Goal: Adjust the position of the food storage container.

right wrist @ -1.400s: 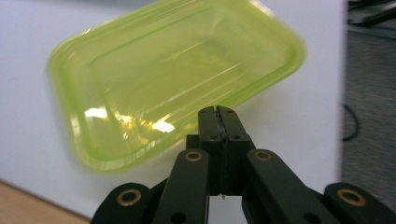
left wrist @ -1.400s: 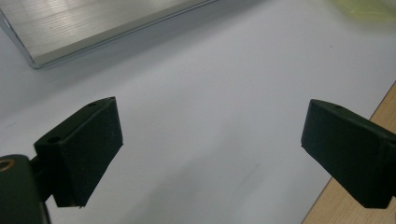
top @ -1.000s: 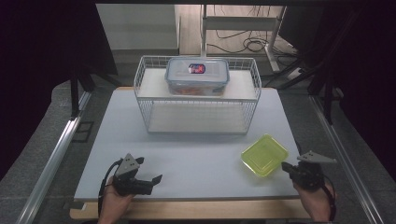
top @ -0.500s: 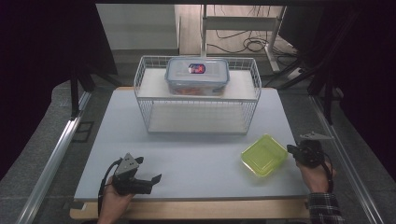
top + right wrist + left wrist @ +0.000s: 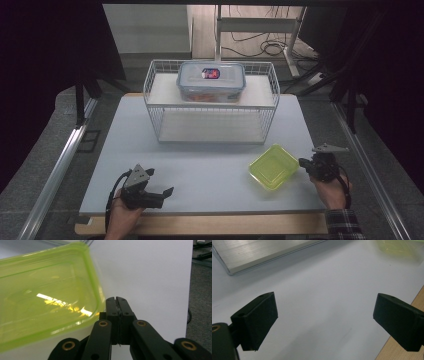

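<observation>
While the person's left hand [image 5: 122,212] rests at the near left edge of the white worktop [image 5: 200,170], the left tongs [image 5: 167,191] lie low over the bare surface with their jaws spread wide and nothing between them; in the left gripper view the left tongs [image 5: 325,320] frame only the white top, with a blurred yellow-green shape far off at the upper right. Farther back, in the middle, a white wire basket [image 5: 212,102] stands on the worktop, and a clear lidded food box [image 5: 211,81] sits on its upper shelf. To the right, near the front edge, a yellow-green container [image 5: 274,166] lies flat on the worktop. Just beside its right rim are the right tongs [image 5: 301,162], held in the right hand [image 5: 331,187]. In the right gripper view the right tongs [image 5: 116,300] are pressed together on nothing, their tips right at the rim of the yellow-green container [image 5: 47,295]; whether they touch it I cannot tell.
</observation>
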Available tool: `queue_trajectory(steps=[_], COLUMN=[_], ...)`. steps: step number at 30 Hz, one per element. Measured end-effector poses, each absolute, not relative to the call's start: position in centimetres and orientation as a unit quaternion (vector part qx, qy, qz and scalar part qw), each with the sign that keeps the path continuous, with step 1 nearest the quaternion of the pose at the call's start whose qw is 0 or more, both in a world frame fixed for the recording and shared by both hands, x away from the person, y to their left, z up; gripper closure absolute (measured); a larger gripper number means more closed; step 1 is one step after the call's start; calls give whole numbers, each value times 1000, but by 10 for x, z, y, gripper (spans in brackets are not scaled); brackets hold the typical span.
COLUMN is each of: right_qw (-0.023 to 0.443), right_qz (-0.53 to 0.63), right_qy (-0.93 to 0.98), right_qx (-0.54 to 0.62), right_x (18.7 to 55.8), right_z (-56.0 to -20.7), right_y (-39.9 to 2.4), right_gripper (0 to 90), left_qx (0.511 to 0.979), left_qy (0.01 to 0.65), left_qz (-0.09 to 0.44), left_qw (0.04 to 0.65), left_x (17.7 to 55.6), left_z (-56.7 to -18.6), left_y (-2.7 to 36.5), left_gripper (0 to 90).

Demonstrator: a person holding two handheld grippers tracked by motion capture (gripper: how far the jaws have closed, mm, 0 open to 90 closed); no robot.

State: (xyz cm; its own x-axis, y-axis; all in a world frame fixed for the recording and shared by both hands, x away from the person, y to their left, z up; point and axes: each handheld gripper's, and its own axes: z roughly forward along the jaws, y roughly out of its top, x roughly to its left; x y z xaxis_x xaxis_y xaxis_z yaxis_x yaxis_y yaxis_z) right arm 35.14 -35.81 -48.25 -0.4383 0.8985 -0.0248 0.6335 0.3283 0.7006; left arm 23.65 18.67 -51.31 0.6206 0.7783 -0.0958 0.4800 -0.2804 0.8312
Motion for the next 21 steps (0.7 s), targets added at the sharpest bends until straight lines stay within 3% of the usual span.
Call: queue_trajectory(steps=[8, 21], right_qw=[184, 146], right_qz=[348, 346], right_qy=[787, 810], right_qx=[475, 451], right_x=[368, 334], right_z=[-487, -479], right_y=[-361, -329], right_gripper=[893, 895], left_qx=[784, 783], left_qy=[401, 401], left_qz=[167, 163], left_qw=[444, 446], left_x=[237, 236], left_z=[-514, -513], left_y=[186, 186], left_gripper=[56, 56])
